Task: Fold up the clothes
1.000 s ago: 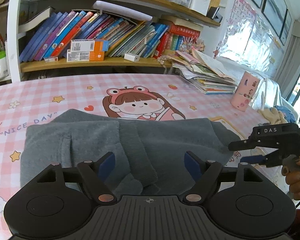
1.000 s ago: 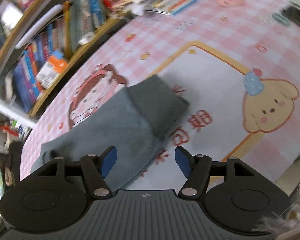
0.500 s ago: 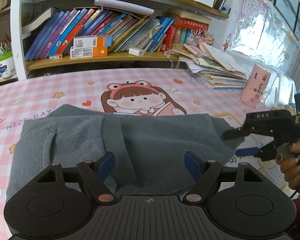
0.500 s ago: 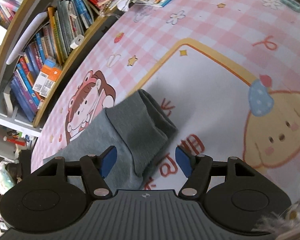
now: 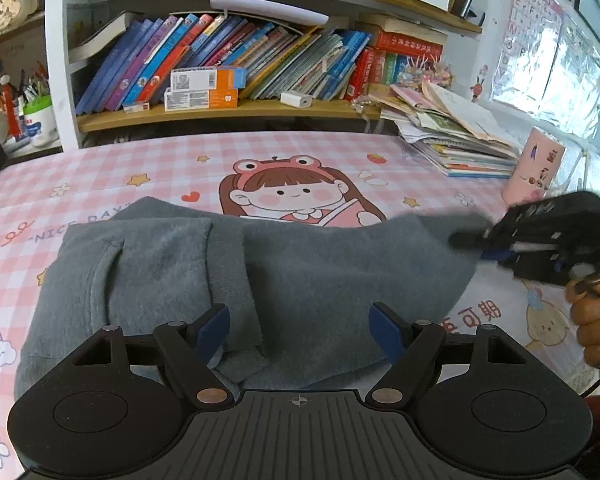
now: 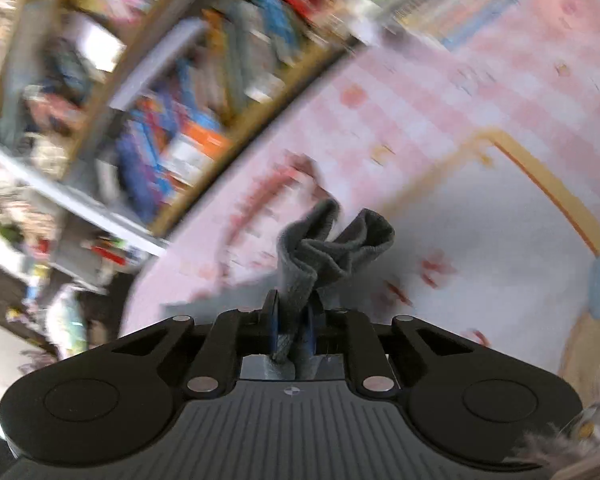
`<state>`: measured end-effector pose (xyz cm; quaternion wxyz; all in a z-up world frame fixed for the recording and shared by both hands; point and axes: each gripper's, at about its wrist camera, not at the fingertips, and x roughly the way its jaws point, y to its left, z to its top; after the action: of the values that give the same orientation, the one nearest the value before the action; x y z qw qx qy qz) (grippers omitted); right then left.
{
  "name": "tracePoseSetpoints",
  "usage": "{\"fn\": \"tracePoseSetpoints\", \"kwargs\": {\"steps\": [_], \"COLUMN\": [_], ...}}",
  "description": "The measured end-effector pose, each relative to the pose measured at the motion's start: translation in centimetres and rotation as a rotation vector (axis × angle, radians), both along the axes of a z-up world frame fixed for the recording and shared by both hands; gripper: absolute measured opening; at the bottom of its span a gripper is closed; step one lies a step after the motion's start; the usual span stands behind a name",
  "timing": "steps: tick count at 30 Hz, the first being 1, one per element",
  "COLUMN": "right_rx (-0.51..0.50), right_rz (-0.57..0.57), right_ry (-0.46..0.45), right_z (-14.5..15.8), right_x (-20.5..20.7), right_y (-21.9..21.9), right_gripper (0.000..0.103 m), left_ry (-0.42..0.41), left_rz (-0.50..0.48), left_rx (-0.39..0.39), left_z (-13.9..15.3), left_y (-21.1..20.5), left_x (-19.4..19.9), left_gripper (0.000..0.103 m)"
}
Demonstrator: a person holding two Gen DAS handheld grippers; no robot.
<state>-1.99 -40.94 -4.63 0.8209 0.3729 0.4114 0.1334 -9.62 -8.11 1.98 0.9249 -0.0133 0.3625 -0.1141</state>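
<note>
1. Grey sweater (image 5: 300, 272) lying flat on the pink checked tablecloth (image 5: 100, 176), in front of the bookshelf (image 5: 236, 108).
2. Left gripper (image 5: 299, 330) hanging over the near edge of the sweater, jaws wide apart, nothing pinched.
3. Right gripper (image 6: 294, 320) just snapped closed, squeezing a bunched corner of the sweater at its right end.

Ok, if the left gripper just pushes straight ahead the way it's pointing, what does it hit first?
Most likely the grey garment. The left gripper is open and angled down over it, with fabric lying right between and ahead of its fingers. Depth is hard to judge, but nothing else sits in that line before the cloth.
</note>
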Motion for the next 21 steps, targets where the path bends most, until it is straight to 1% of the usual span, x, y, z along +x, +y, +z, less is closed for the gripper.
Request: {"fn": "tracePoseSetpoints", "kwargs": {"steps": [1, 4, 7, 11, 16, 17, 20, 21], "right_rx": [0.015, 0.046, 0.054, 0.049, 0.047, 0.047, 0.055, 0.06], "right_rz": [-0.008, -0.029, -0.03, -0.026, -0.041, -0.044, -0.049, -0.048], "right_ry": [0.025, 0.073, 0.101, 0.123, 0.12, 0.117, 0.107, 0.099], "right_z": [-0.5, -1.5, -2.2, -2.8, -3.2, -3.2, -3.2, -3.0], "right_x": [0.2, 0.5, 0.7, 1.4, 2.1, 2.2, 2.3, 2.2], "right_y": [-0.3, -1.0, -1.1, -0.7, -0.5, -0.5, -0.6, -0.7], "right_gripper": [0.012, 0.019, 0.032, 0.037, 0.035, 0.028, 0.02, 0.019], "left_ry": [-0.002, 0.0, 0.002, 0.002, 0.003, 0.002, -0.009, -0.014], "left_rz": [0.001, 0.016, 0.033, 0.049, 0.077, 0.086, 0.111, 0.118], "left_rx": [0.002, 0.005, 0.007, 0.015, 0.019, 0.018, 0.009, 0.005], "left_z": [0.0, 0.0, 0.0, 0.0, 0.0, 0.1, 0.2, 0.3], "left_y": [-0.1, -0.2, -0.1, -0.2, 0.2, 0.3, 0.7, 0.8], "left_x": [-0.1, -0.3, -0.3, -0.4, -0.3, -0.2, 0.0, 0.1], "left_gripper": [0.078, 0.078, 0.078, 0.078, 0.078, 0.078, 0.082, 0.082]}}
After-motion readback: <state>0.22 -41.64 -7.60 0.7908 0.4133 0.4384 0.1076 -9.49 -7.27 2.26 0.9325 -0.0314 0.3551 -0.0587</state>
